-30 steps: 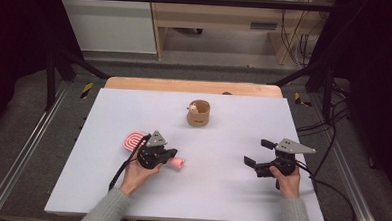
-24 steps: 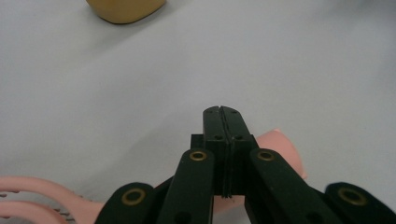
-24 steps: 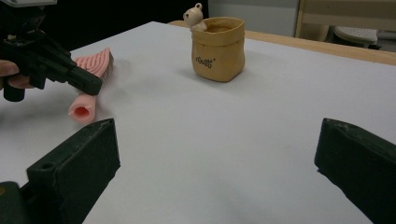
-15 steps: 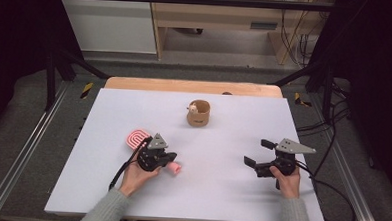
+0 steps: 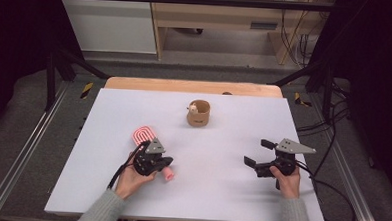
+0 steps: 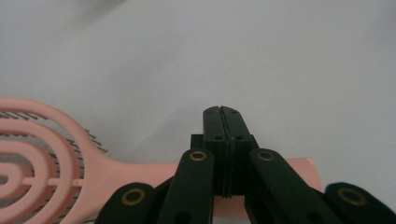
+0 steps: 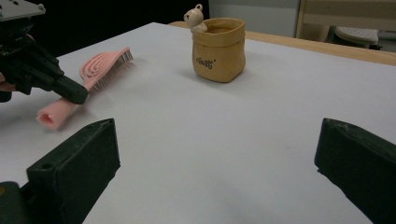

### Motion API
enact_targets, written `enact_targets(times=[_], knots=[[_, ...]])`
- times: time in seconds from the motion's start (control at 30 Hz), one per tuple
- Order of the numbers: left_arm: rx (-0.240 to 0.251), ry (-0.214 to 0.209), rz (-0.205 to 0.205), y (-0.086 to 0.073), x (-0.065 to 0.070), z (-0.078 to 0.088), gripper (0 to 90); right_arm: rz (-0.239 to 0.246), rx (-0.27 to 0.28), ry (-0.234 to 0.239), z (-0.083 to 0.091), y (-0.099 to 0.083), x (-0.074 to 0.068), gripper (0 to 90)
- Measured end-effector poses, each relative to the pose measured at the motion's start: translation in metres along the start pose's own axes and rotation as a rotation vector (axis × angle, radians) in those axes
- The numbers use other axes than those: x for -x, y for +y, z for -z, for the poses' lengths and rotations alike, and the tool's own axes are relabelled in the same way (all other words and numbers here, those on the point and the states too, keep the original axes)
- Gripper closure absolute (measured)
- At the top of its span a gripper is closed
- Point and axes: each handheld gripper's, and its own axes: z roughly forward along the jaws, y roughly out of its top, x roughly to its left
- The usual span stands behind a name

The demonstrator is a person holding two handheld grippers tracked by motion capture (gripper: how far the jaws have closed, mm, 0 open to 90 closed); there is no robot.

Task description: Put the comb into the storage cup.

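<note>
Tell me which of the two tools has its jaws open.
The right tool: its jaws stand wide apart, holding nothing. The left tool, above the pink hairbrush handle, is shut.

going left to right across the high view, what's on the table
pink hairbrush → left claw, shut, above the brush's handle → tan bear pot → right claw, open

the hairbrush (image 6: 56, 163) under the closed black fingers (image 6: 223, 140) is pale pink with concentric loops in its head. the pot (image 7: 218, 49) beyond the wide-set black fingers (image 7: 74, 163) is tan with dark lettering and a cream bear. the table (image 5: 220, 191) is white.
</note>
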Motion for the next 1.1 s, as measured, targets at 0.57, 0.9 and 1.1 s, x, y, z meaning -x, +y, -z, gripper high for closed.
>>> enact_targets(times=[0.57,0.9,1.1], knots=[[-0.054,0.013,-0.029,-0.015,-0.001,0.015,89.7,0.0,-0.003,0.0,-0.001,0.0,0.0,0.4],[-0.08,0.032,-0.026,-0.022,-0.006,0.024,89.7,0.0,-0.005,0.001,-0.001,0.0,0.0,0.4],[-0.085,0.048,-0.019,-0.026,-0.009,0.029,89.7,0.001,-0.005,0.001,-0.001,-0.001,0.0,0.4]])
